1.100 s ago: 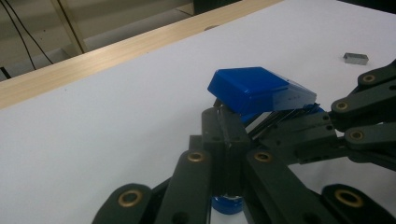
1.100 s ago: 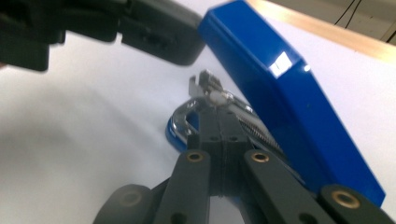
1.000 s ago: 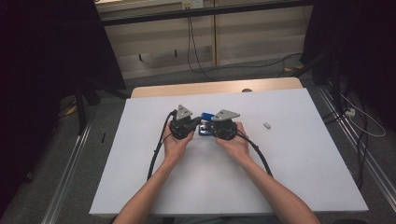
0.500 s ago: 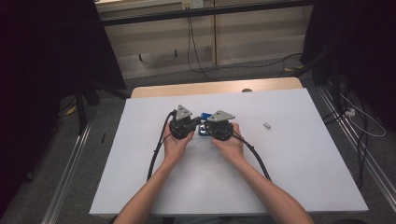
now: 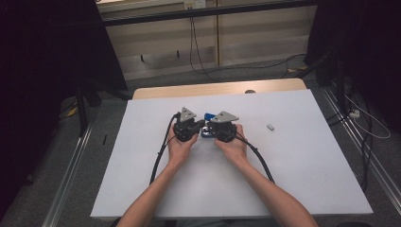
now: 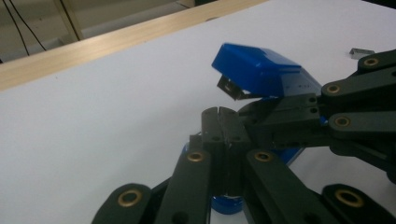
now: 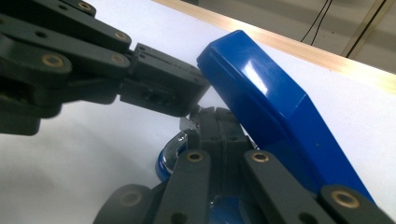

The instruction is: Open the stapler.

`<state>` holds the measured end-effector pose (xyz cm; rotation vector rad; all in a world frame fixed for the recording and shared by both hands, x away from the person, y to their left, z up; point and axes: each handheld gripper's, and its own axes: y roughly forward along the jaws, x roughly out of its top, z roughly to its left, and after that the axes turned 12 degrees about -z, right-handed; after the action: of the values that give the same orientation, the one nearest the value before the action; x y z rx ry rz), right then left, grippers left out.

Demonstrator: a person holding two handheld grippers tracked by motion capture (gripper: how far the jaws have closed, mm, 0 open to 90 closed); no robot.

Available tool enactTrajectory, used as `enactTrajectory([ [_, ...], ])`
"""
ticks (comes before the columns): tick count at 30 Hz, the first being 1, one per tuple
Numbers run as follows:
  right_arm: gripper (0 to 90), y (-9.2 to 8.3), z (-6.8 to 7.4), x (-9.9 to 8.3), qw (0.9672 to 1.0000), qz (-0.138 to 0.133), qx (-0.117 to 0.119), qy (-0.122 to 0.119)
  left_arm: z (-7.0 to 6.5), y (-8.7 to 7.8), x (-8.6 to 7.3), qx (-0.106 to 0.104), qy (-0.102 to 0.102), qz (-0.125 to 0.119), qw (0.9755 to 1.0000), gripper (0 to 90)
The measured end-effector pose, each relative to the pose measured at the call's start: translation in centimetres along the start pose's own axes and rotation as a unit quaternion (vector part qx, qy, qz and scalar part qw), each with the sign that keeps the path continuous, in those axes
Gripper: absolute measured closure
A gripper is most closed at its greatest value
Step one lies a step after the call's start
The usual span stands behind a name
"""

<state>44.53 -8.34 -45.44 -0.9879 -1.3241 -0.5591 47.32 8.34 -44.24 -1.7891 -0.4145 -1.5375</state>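
— Stapler (image 5: 208, 124): where is it sitting?

— At the middle of the white table (image 5: 302, 175), right between the two grippers, its blue top tilted up and open. In the left gripper view a metal tip shows under the raised blue cover (image 6: 259, 70).

— Anything loaded inside it?

— Can't tell; the channel is hidden by the jaws.

— And the tongs?

— The left gripper (image 5: 195, 128) has its jaws pressed together, tips against the stapler's lower part. The right gripper (image 5: 211, 130) is pressed together too, meeting the stapler from the other side, just under the blue cover.

— Are they pinching it?

— Not clear; the jaw faces look closed on each other.

— Anything else nearby?

— A small grey piece (image 5: 270, 126) at about three o'clock from the stapler, well apart.
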Motion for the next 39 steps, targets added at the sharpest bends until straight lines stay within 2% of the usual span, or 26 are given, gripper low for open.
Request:
enactTrajectory([
  [4,90.0,-0.07,-0.08,0.03,1.0,0.0,-0.001,0.001,0.08,0.16,-0.13,0.002,-0.003,-0.004,1.0,90.0],
  [16,90.0,-0.05,-0.18,0.07,1.0,-0.001,-0.005,-0.004,0.28,0.34,-0.47,0.0,0.016,0.009,0.9998,90.0],
  [21,90.0,0.07,-0.15,-0.02,1.0,0.0,-0.005,-0.002,0.21,0.6,-0.56,-0.001,0.017,0.018,0.9997,90.0],
  [31,90.0,-0.02,-0.2,0.14,0.9999,-0.009,-0.01,0.005,0.35,0.72,-0.68,-0.008,0.013,0.014,0.9998,90.0],
  [34,90.0,-0.02,-0.31,0.2,0.9999,-0.013,-0.004,0.008,0.4,0.74,-0.7,-0.01,0.011,0.013,0.9998,90.0],
  [39,90.0,0.21,-0.14,0.25,0.9998,-0.015,-0.011,0.009,0.38,0.77,-0.65,-0.01,0.011,0.014,0.9998,90.0],
])
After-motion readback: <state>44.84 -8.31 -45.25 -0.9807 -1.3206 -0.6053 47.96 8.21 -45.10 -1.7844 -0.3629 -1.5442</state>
